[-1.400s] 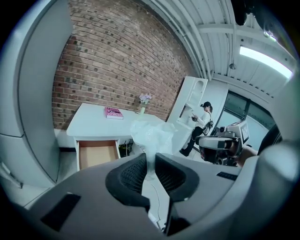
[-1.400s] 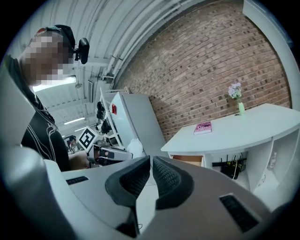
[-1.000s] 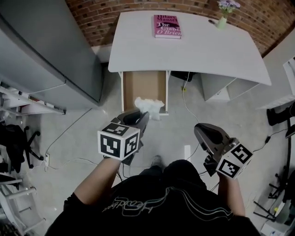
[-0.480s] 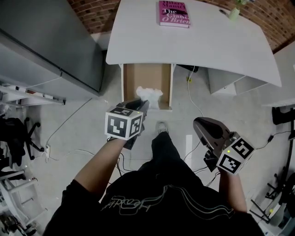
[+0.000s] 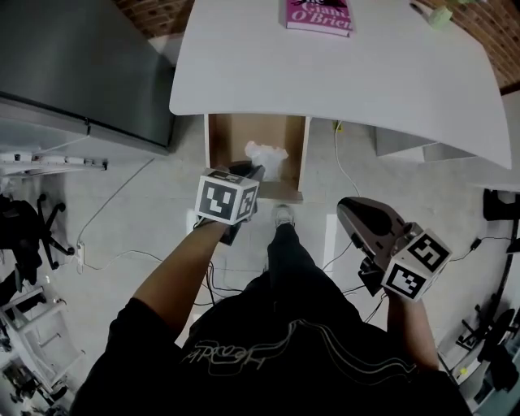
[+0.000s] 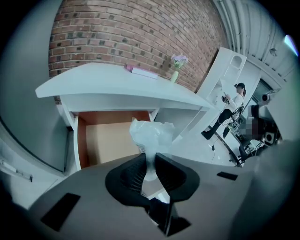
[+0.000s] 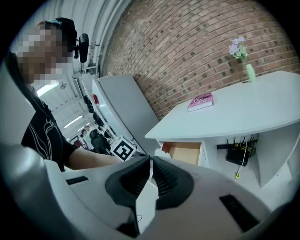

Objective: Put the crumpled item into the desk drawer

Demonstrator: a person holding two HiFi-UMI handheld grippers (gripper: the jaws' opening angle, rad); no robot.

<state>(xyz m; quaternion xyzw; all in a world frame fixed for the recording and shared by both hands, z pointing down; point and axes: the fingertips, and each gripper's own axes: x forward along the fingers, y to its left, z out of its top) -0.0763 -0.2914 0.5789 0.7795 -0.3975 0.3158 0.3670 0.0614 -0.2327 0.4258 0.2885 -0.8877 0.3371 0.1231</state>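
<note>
A crumpled white plastic wrapper (image 6: pixel 151 136) is pinched between the jaws of my left gripper (image 6: pixel 150 169), which is shut on its lower end. In the head view the left gripper (image 5: pixel 251 171) holds the wrapper (image 5: pixel 266 157) over the front part of the open desk drawer (image 5: pixel 218 143), whose brown inside shows bare. The drawer (image 6: pixel 108 139) hangs out under the white desk (image 5: pixel 341 73). My right gripper (image 5: pixel 349 213) hovers over the floor to the right of the drawer, shut with nothing between its jaws (image 7: pixel 151 174).
A pink book (image 5: pixel 318 14) and a small green vase (image 5: pixel 439 14) with flowers stand on the desk. A grey cabinet (image 5: pixel 89 65) stands to the left. Cables and a router (image 7: pixel 240 153) lie under the desk's right side. My foot (image 5: pixel 282 216) is just before the drawer.
I have stepped closer to the desk. My left gripper has carried the wrapper forward, from before the drawer's front edge to over the open drawer. The right gripper kept its place.
</note>
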